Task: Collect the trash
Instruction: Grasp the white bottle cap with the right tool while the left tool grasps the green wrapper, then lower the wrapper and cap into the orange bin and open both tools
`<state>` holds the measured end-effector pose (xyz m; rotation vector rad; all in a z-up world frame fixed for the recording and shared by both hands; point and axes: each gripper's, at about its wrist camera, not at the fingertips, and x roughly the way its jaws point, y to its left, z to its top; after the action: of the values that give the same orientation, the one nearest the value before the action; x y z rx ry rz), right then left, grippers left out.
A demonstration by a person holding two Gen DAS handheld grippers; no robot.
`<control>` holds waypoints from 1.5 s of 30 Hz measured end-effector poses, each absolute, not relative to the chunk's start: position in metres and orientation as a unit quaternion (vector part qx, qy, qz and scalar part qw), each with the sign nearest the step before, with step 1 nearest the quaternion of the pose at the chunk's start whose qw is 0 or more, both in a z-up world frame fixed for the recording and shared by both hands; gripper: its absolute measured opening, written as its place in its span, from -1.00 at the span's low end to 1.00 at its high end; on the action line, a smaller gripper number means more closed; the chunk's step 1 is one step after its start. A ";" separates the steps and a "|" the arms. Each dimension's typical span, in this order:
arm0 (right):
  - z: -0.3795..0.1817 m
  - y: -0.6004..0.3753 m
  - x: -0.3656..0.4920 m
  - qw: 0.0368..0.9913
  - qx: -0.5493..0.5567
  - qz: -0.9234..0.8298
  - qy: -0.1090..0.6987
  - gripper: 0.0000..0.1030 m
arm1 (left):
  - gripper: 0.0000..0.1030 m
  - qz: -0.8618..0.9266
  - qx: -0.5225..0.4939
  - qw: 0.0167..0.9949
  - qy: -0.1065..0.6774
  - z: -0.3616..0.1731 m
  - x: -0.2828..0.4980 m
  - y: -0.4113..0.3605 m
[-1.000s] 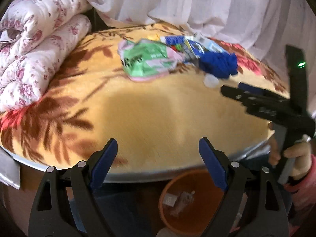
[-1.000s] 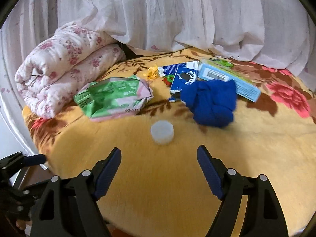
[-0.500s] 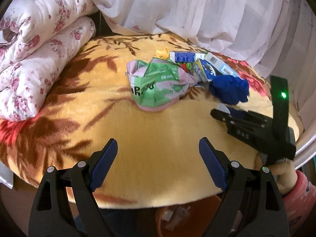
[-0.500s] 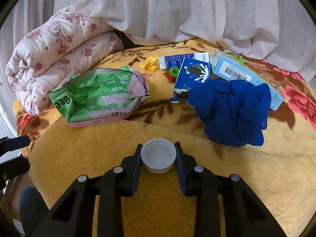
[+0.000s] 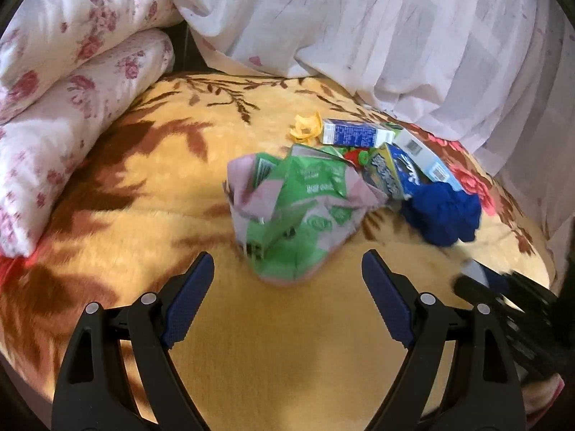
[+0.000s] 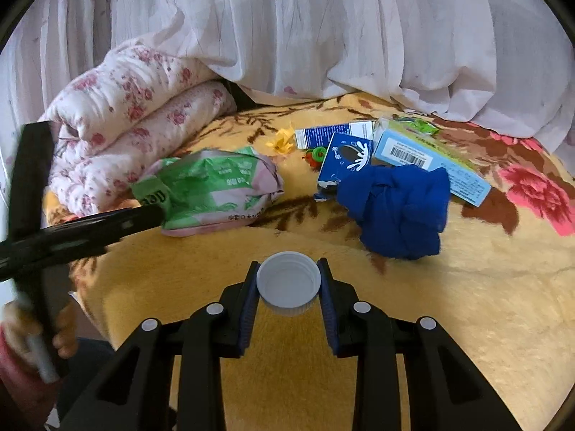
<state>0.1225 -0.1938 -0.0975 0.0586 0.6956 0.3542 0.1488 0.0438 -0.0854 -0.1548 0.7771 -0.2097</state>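
My right gripper [image 6: 288, 283] is shut on a white bottle cap [image 6: 288, 282] just above the yellow blanket. My left gripper [image 5: 287, 298] is open and empty, right in front of a crumpled green and pink bag [image 5: 298, 212]; the bag also shows in the right wrist view [image 6: 208, 190]. Behind lie a blue cloth [image 6: 399, 208], a dark blue carton [image 6: 345, 158], a light blue box [image 6: 431, 161], a blue and white carton [image 6: 332, 133], a yellow wrapper [image 6: 282, 140] and a red and green ring [image 6: 316, 154]. The left gripper's arm [image 6: 72, 230] shows at the left of the right wrist view.
A rolled floral quilt [image 5: 68, 82] lies at the left, and it also shows in the right wrist view [image 6: 133, 118]. A white curtain [image 6: 323, 28] hangs behind the bed. The yellow flowered blanket [image 5: 287, 359] covers the bed. The right gripper's arm [image 5: 517, 309] is at the right.
My right gripper closed on the white cap and has lifted it slightly. My left gripper moved forward over the bed towards the green bag; the orange bin below dropped out of view.
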 end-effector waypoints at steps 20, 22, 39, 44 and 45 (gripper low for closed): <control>-0.078 -0.207 0.093 0.928 0.034 0.180 0.323 -0.39 | -0.46 -0.048 -0.079 0.913 0.397 -0.093 0.172 0.047; -0.074 -0.209 0.089 0.929 0.037 0.182 0.319 -0.39 | -0.46 -0.049 -0.082 0.915 0.392 -0.089 0.165 0.050; -0.036 -0.222 0.029 0.946 0.002 0.173 0.274 -0.39 | -0.48 -0.101 -0.042 0.939 0.327 -0.030 0.048 0.062; -0.033 -0.223 0.004 0.949 -0.013 0.170 0.266 -0.39 | -0.48 -0.126 -0.033 0.934 0.334 -0.035 0.008 0.051; -0.033 -0.223 0.001 0.948 -0.014 0.171 0.267 -0.39 | -0.48 -0.133 -0.028 0.931 0.340 -0.038 0.000 0.048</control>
<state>0.0008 -0.2229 -0.0333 -0.0283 0.5435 0.3483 0.0001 0.0479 -0.0381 -0.0583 0.6956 -0.2721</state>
